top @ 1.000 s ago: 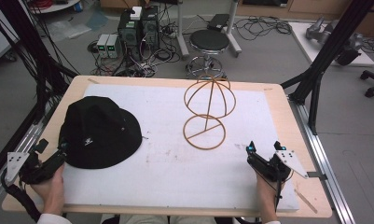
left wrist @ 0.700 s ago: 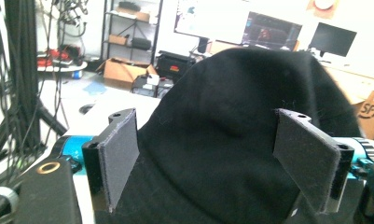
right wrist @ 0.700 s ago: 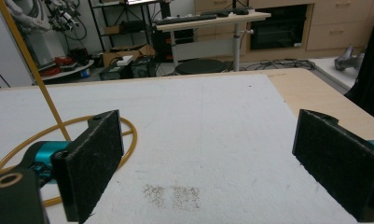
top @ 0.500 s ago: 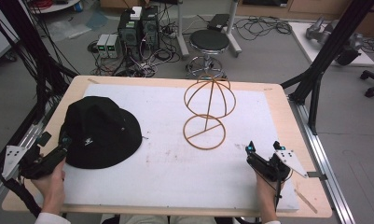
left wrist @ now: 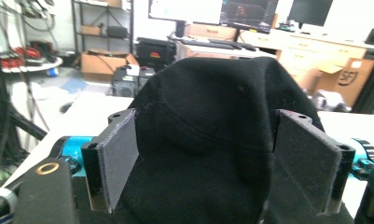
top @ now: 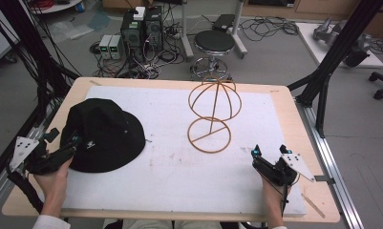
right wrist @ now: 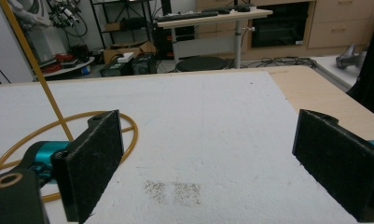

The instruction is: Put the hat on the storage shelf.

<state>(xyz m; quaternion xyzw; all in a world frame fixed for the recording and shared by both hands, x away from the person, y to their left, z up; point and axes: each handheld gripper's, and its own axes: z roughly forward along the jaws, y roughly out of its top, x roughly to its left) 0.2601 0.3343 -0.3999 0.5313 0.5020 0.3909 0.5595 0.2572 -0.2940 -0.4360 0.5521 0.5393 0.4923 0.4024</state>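
The black fabric bucket hat [top: 103,134] now sits between the spread jaws of the left claw [top: 72,142], which has advanced from seven o'clock, ready to clench.

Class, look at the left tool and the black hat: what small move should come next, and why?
Probably shut the left tool on the hat. In the left gripper view its jaws stand open with the hat's black cloth between them, not yet pinched. The wire hat stand is bare, and the right tool rests open, apart from it.
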